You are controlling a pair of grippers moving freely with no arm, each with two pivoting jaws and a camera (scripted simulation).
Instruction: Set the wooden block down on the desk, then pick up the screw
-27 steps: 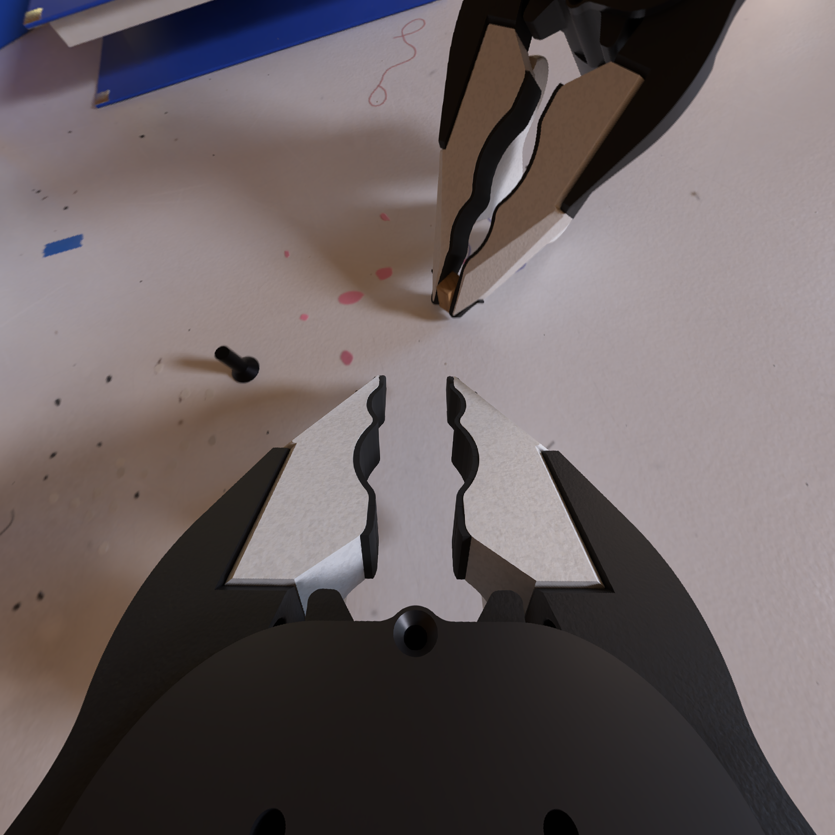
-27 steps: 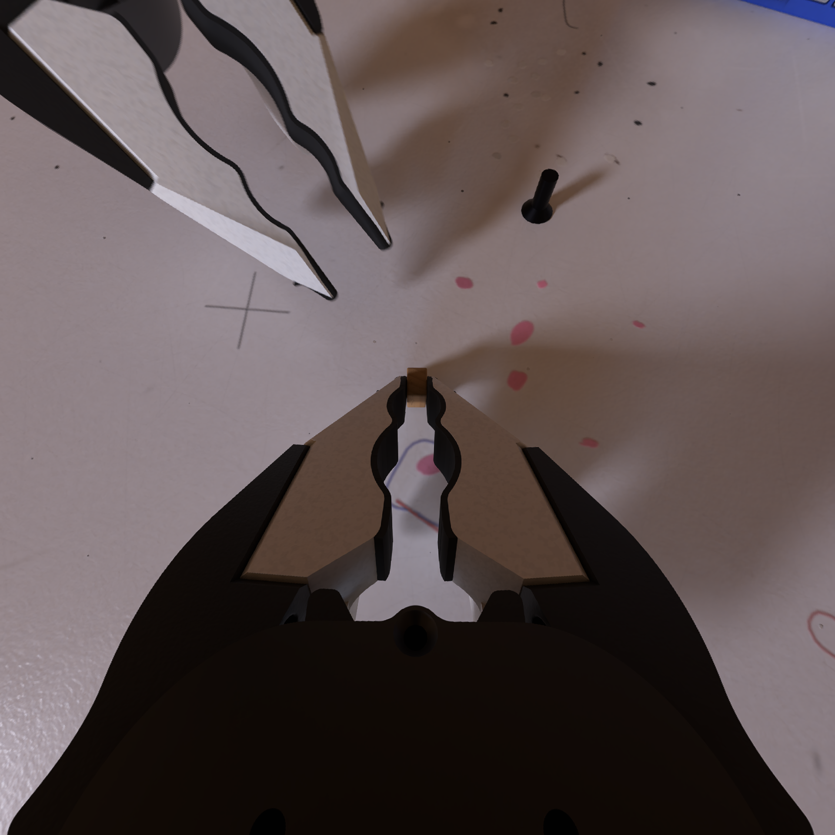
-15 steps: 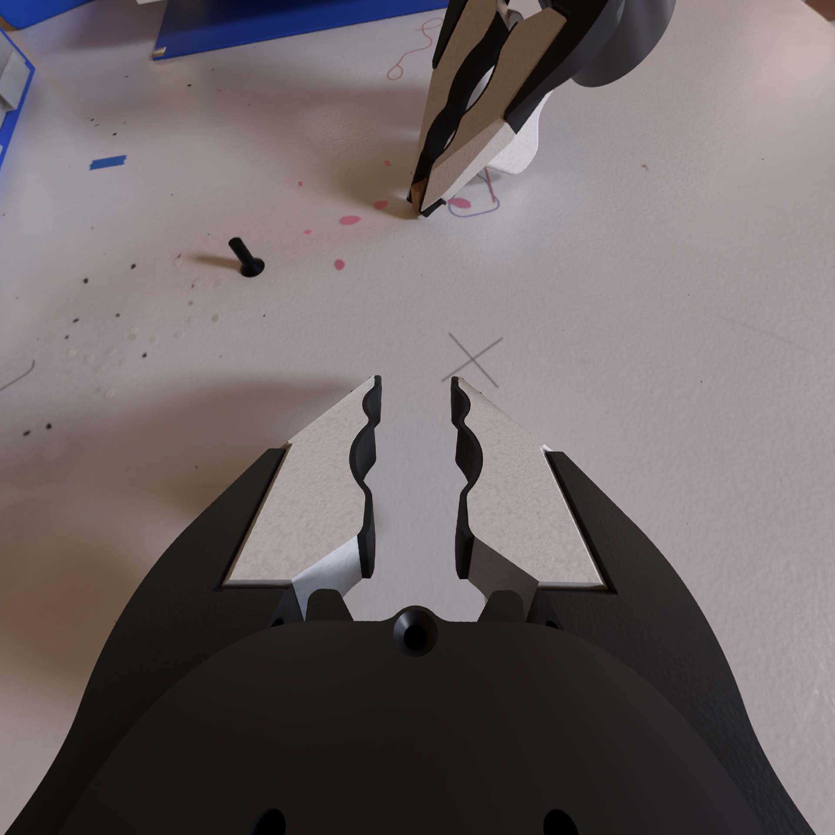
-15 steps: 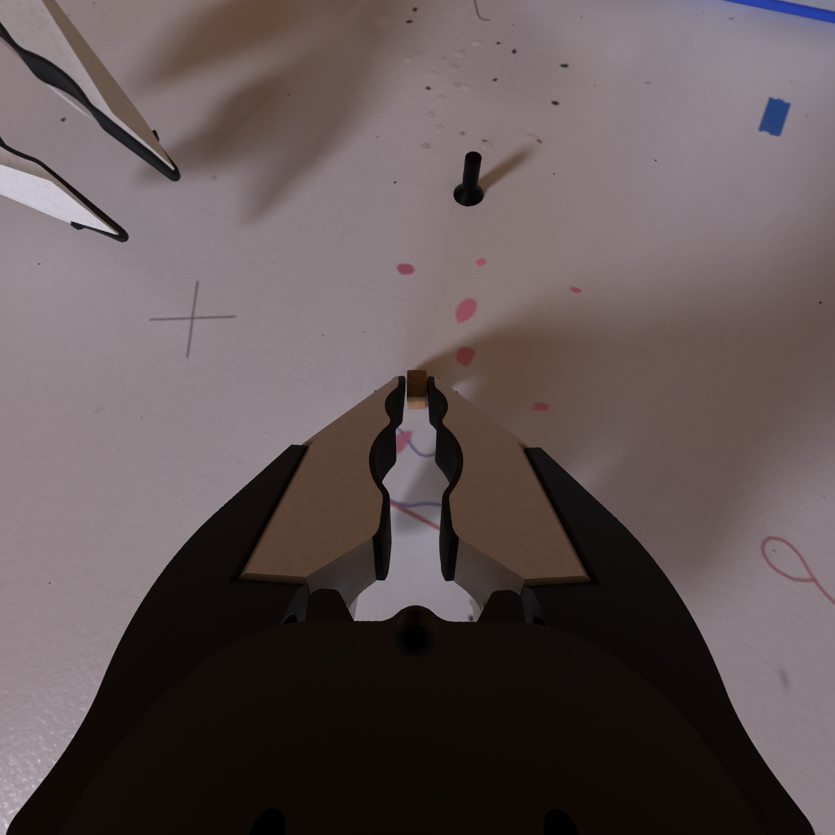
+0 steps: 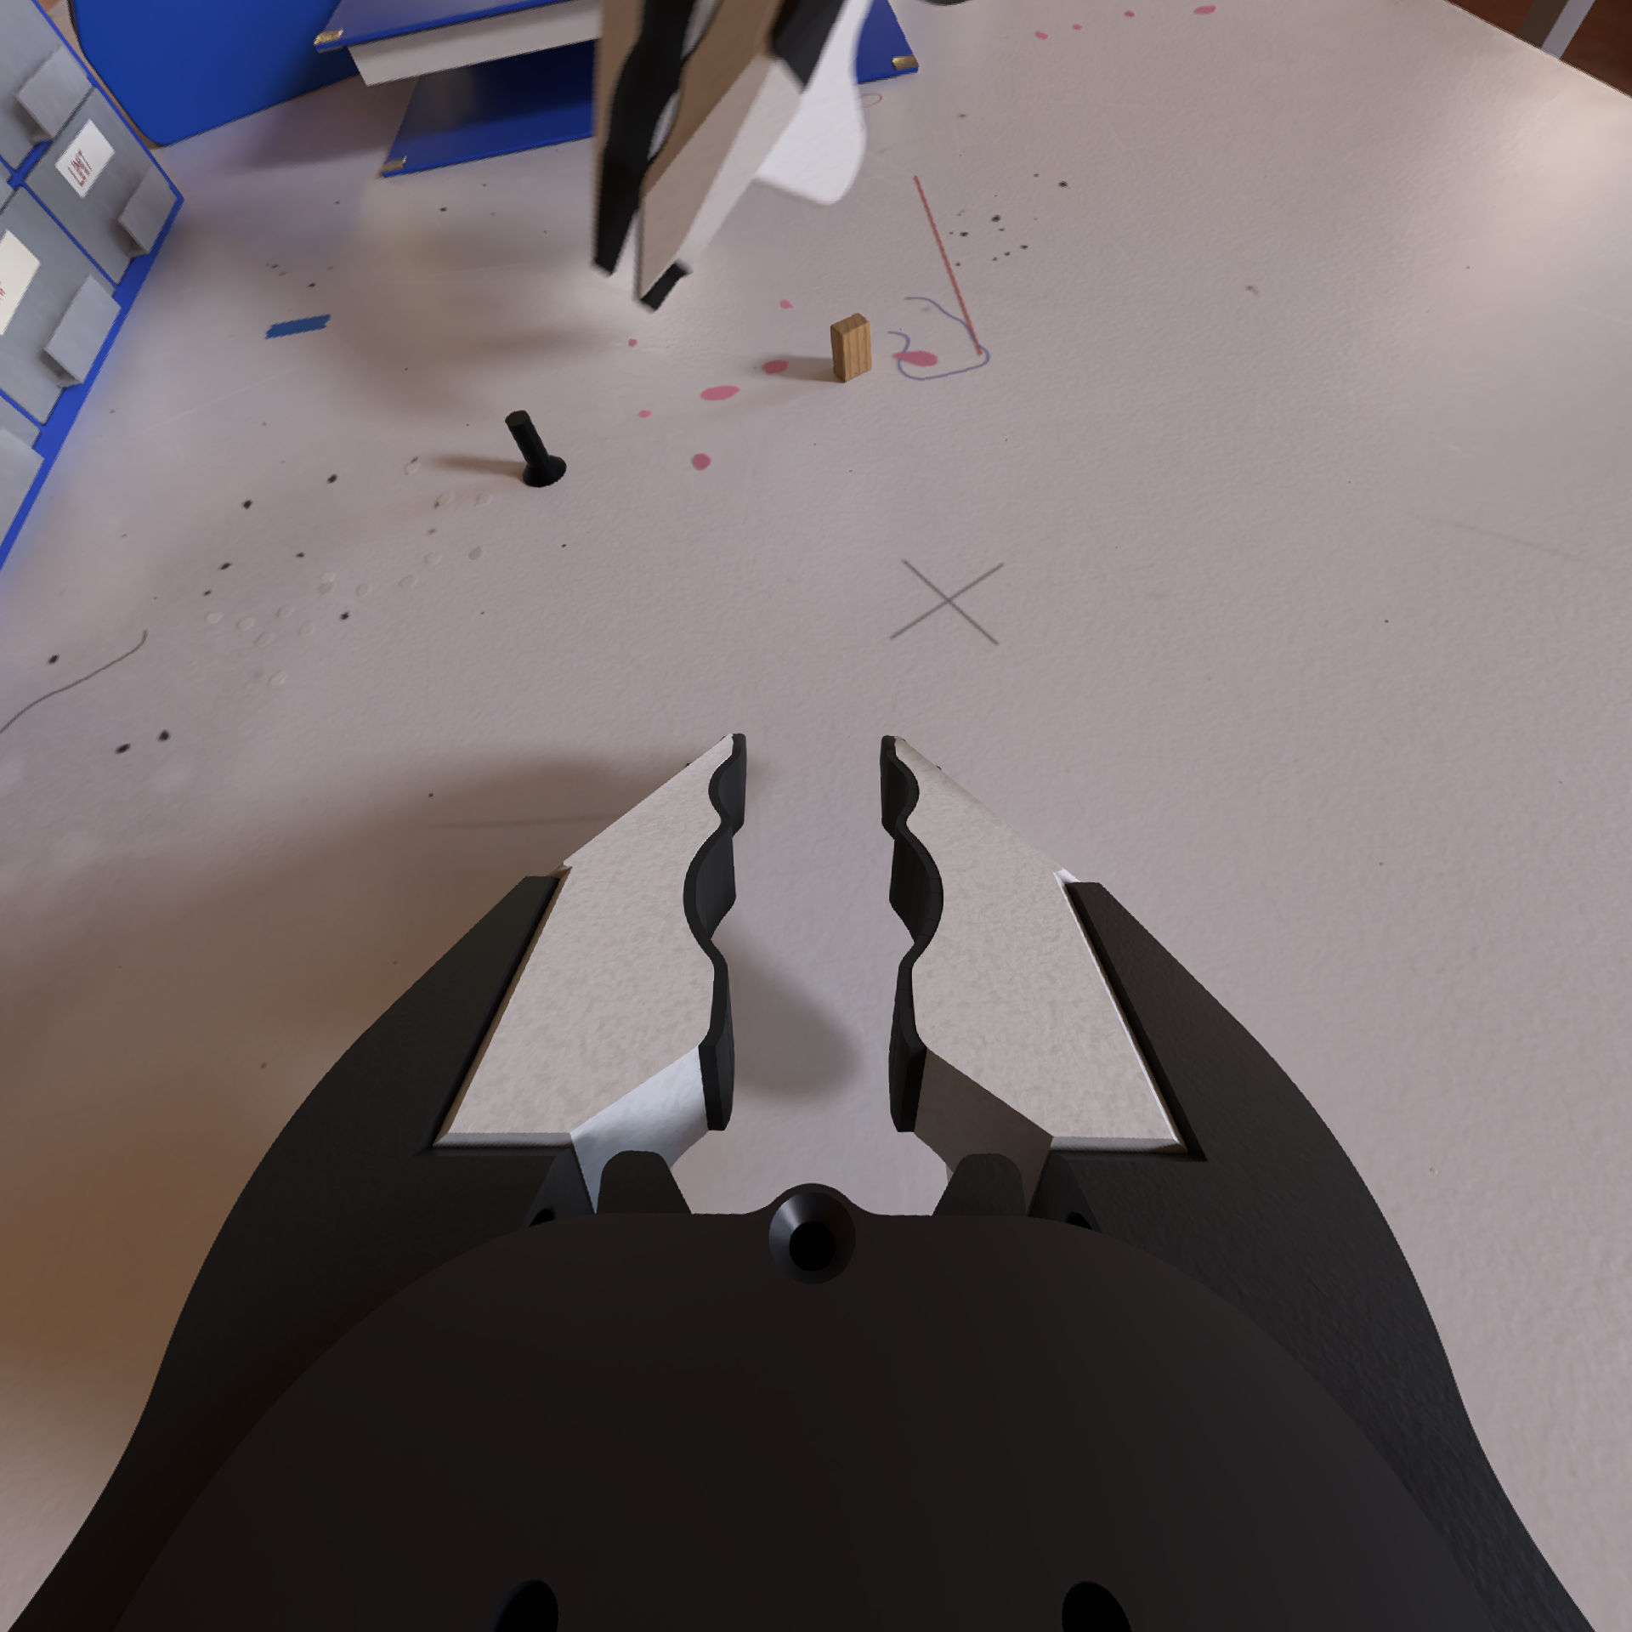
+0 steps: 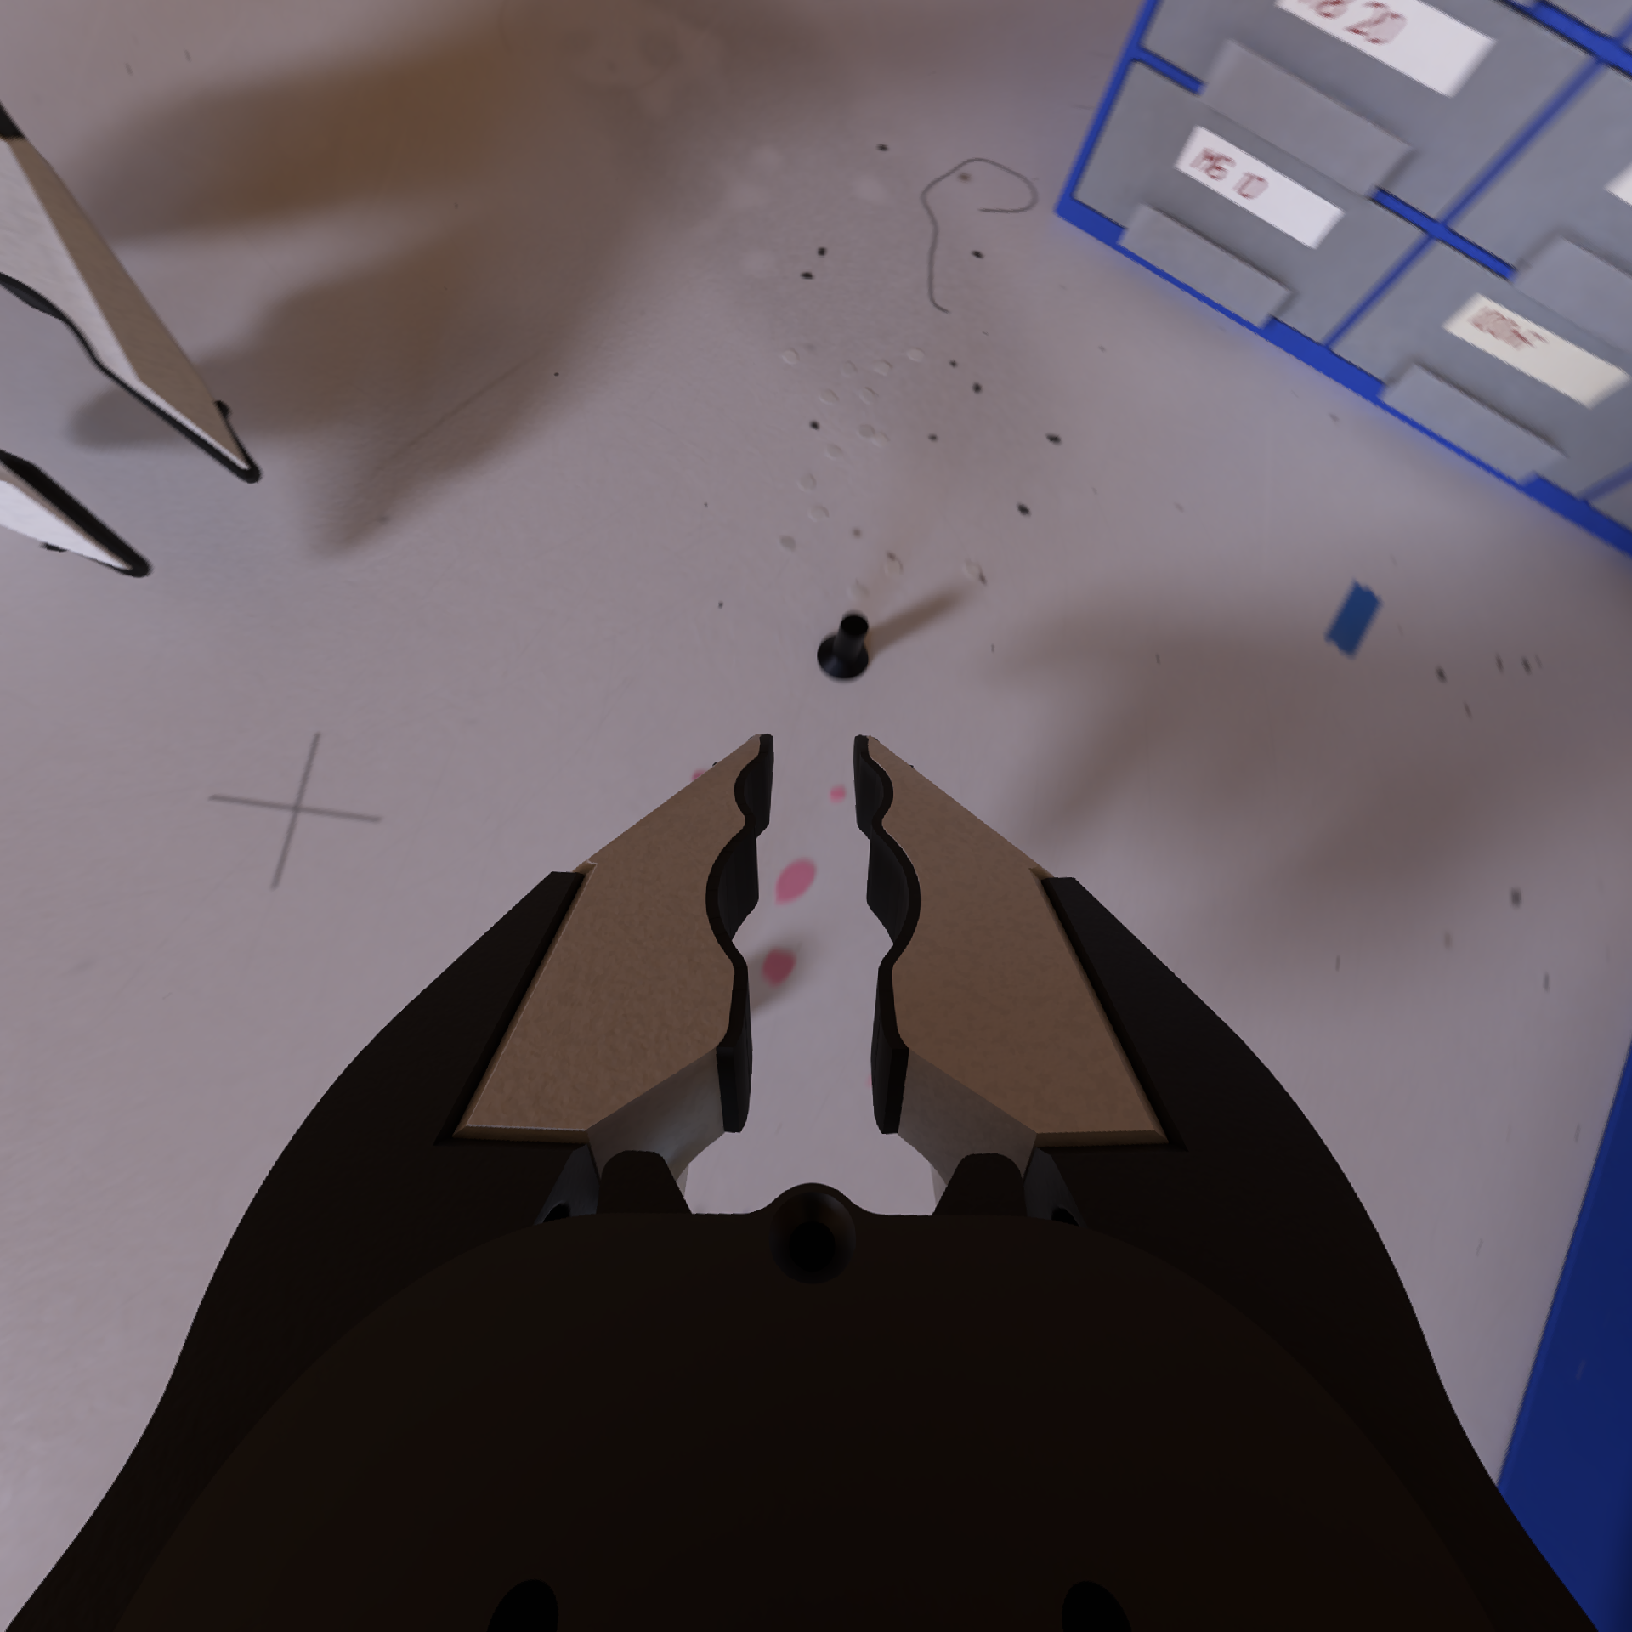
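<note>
A small wooden block point(image 5: 851, 347) stands upright on the white desk point(image 5: 1236, 530), free of any gripper. A black screw point(image 5: 532, 449) stands on its head to the left of it; it also shows in the right wrist view point(image 6: 846, 648). My right gripper point(image 6: 812, 740) is open and empty, above the desk, with the screw just beyond its fingertips. It shows in the left wrist view point(image 5: 631, 283) raised above the desk between the screw and the block. My left gripper point(image 5: 812, 740) is open and empty, well short of both things.
A blue cabinet of grey drawers point(image 6: 1378, 256) stands at the right of the right wrist view and at the left edge of the left wrist view point(image 5: 62, 291). Blue folders point(image 5: 477, 115) lie at the back. A pencilled cross point(image 5: 947, 602) and pink spots point(image 5: 720, 392) mark the desk.
My right gripper has opened, left the wooden block standing on the desk, risen and moved toward the screw. My left gripper has drawn back and away.
</note>
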